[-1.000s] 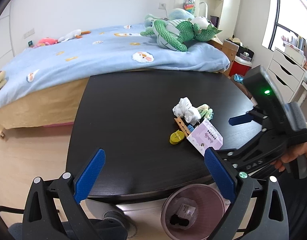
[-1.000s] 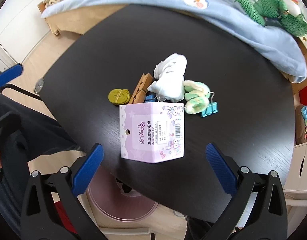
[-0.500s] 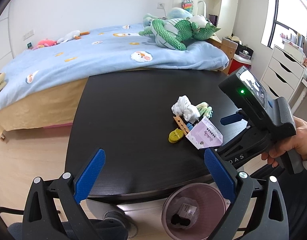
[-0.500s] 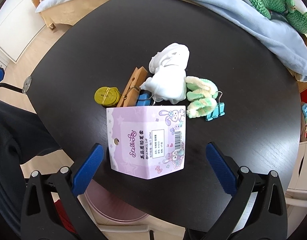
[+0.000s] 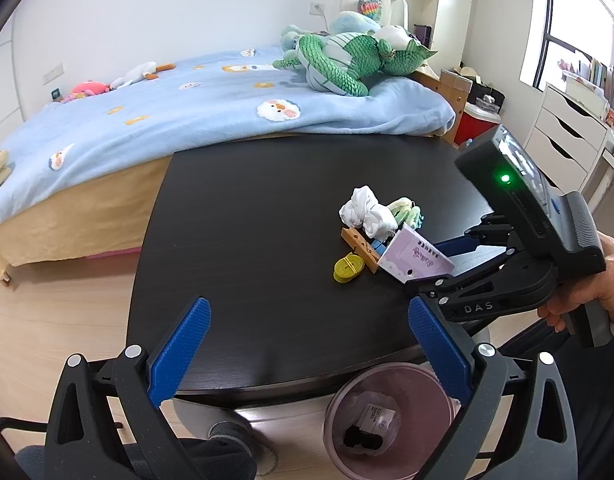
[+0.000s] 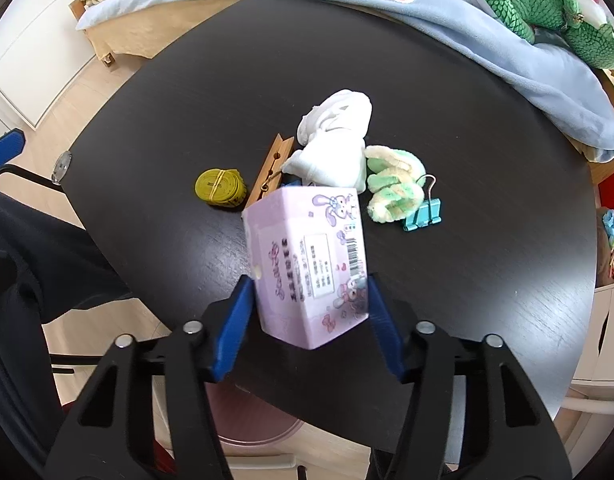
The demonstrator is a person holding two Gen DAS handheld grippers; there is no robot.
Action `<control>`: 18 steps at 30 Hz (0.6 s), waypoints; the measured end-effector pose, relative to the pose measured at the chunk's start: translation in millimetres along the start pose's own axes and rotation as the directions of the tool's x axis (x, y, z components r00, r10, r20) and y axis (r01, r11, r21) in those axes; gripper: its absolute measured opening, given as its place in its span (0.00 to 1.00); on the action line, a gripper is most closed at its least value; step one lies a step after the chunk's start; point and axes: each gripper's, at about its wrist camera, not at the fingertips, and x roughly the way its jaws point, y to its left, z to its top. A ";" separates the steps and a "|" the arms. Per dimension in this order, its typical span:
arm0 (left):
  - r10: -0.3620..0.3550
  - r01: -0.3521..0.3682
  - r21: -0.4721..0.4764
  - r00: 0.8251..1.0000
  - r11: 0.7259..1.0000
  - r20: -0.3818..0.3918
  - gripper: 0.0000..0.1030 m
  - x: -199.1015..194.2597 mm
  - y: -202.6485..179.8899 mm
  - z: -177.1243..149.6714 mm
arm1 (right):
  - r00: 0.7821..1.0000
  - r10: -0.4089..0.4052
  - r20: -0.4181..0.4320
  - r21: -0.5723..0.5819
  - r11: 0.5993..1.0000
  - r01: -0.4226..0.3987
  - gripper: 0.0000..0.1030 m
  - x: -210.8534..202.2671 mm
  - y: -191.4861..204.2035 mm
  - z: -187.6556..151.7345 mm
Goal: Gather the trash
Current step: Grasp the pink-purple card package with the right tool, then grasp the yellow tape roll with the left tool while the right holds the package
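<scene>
My right gripper [image 6: 307, 292] is shut on a pink cartoon-print box [image 6: 307, 256], which tilts up off the black round table [image 6: 147, 140]; the box also shows in the left wrist view [image 5: 417, 258]. Behind it lie a crumpled white tissue [image 6: 335, 136], a wooden clothespin [image 6: 269, 172], a yellow tape roll [image 6: 221, 186], a green fuzzy item [image 6: 393, 188] and a teal binder clip [image 6: 425, 214]. My left gripper [image 5: 307, 344] is open and empty over the table's near edge. A pink trash bin [image 5: 387, 416] with some trash inside stands on the floor below the edge.
A bed with a blue blanket [image 5: 187, 108] and a green plush dragon [image 5: 347, 64] lies behind the table. White drawers [image 5: 567, 132] stand at the right. A person's dark-clothed leg [image 6: 39, 248] is at the left of the table.
My right gripper moved forward and closed on the pink box, and tilted it up off the table. My left gripper stayed open in place.
</scene>
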 end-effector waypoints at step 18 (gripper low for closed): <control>0.003 -0.003 0.027 1.000 1.000 -0.014 0.93 4.7 -6.6 -0.9 | 0.986 0.010 0.165 0.117 0.993 -0.030 0.13 -39.5 -19.6 -25.2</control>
